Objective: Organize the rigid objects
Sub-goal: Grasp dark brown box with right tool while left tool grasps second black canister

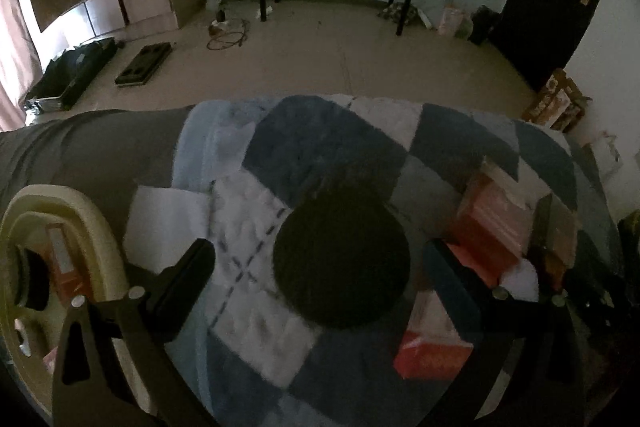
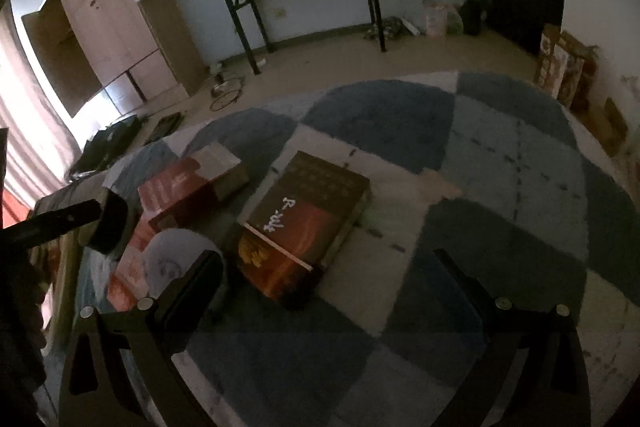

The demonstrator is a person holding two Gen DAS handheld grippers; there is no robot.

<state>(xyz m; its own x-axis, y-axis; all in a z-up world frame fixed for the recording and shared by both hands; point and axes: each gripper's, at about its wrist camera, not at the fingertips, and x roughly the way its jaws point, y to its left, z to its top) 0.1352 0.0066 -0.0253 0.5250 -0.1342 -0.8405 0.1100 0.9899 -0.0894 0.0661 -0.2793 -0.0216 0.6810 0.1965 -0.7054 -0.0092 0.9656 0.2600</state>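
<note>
Here the dark hardcover book (image 2: 304, 227) lies flat on the checked blue-and-white blanket (image 2: 500, 163), its long axis running from near left to far right, just beside a red-and-white box (image 2: 192, 187). The right claw (image 2: 328, 279) hangs above it, fingers spread apart, empty. The left claw (image 1: 320, 267), likewise wide apart, straddles a round black object (image 1: 340, 263); a cream basket (image 1: 60, 211) sits to its left.
</note>
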